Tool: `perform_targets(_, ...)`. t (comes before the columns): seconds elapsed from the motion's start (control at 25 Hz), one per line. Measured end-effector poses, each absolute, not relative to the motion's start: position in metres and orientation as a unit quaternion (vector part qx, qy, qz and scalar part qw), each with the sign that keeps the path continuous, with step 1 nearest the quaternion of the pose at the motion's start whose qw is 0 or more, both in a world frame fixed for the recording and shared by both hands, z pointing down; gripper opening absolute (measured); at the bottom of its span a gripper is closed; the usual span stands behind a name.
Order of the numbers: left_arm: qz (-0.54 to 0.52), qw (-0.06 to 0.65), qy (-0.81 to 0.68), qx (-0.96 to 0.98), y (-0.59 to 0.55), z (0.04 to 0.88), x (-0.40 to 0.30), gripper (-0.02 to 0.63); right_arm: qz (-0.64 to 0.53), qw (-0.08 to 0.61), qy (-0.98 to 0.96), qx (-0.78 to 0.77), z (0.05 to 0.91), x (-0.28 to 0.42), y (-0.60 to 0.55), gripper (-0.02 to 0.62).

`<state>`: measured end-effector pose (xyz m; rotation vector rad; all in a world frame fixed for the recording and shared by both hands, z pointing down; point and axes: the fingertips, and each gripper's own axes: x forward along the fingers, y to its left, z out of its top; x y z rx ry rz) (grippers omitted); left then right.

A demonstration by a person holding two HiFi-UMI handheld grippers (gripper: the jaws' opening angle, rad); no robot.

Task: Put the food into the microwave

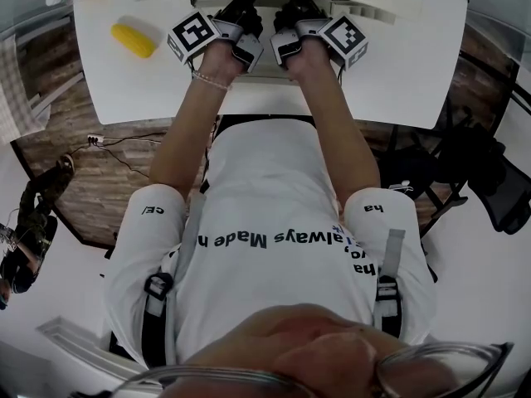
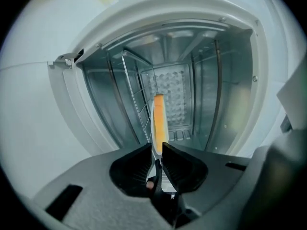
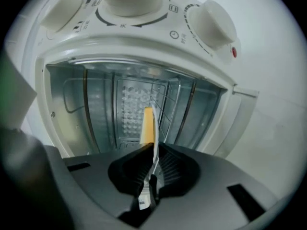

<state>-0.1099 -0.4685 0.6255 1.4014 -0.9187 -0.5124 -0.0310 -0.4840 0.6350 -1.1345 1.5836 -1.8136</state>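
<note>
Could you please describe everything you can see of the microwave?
The microwave is white, stands on the white table, and bears three knobs and a red lamp. Its cavity is open, with shiny ribbed metal walls. The left gripper and right gripper, at its mouth, are each shut on an orange-edged slab pointing inside.

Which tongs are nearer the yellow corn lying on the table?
Left. The left tongs, shut on the tray, are just right of the corn; the right tongs grip the tray farther right.
</note>
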Motion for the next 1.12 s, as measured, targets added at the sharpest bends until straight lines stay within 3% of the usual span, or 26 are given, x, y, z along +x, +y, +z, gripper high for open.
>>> perform_targets(0.48,-0.197,0.555,-0.390,0.708,-0.424,0.551,-0.112,0.026,-0.597,0.164,0.677,-0.397,0.586,-0.004,-0.444,0.021)
perform_targets(1.12,-0.093,0.327,-0.413,0.845,-0.370,0.418,-0.099,0.017,-0.251,-0.010,0.888,-0.386,0.425,0.006,-0.389,0.020)
